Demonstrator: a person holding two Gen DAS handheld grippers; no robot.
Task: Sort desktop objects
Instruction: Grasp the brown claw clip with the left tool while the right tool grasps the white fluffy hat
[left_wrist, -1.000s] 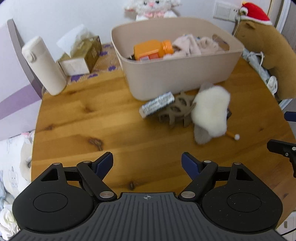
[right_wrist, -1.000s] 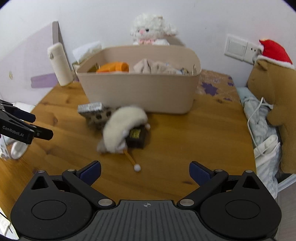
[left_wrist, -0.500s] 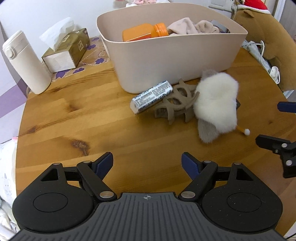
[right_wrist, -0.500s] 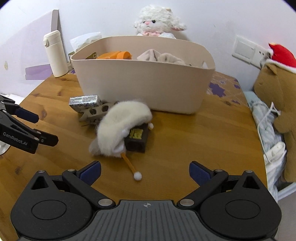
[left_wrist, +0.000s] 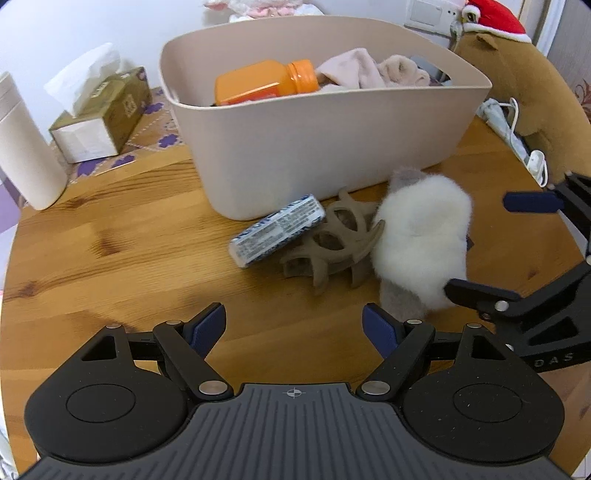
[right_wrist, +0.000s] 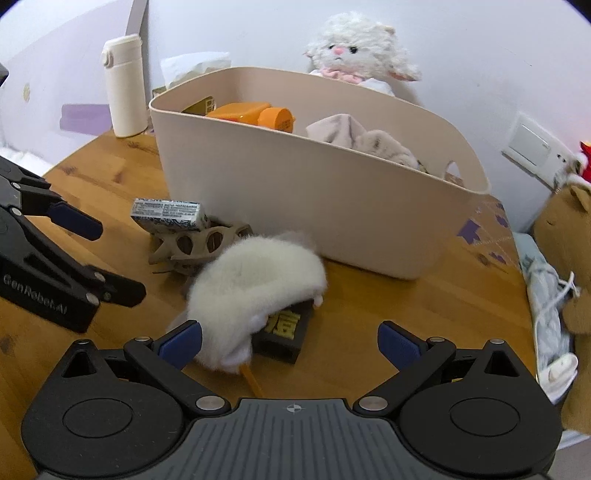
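Wooden and knotted, the counter (left_wrist: 110, 236) is seen carrying a beige bin (left_wrist: 332, 147) in which an orange bottle (left_wrist: 266, 81) and pinkish cloth (left_wrist: 369, 70) are laid. In front of the bin a cluster of loose things is found: a silver-wrapped packet (left_wrist: 277, 230) is propped on a brown claw hair clip (left_wrist: 332, 247), and a white fluffy item (left_wrist: 421, 243) is draped just beside the clip, partly over a dark box (right_wrist: 286, 332) with yellow print. An orange stick (right_wrist: 253, 380) is seen poking out beneath the fluff.

The left gripper (left_wrist: 293, 328) is held near the clip, its fingers (left_wrist: 207, 326) spread wide with nothing between them. The right gripper (right_wrist: 290, 339) is held low at the fluffy item, its fingers (right_wrist: 399, 341) likewise spread wide; its left finger is seen against the fluff, though contact cannot be told.

A white flask (right_wrist: 123, 88) and a tissue box (left_wrist: 99, 118) are stood behind.
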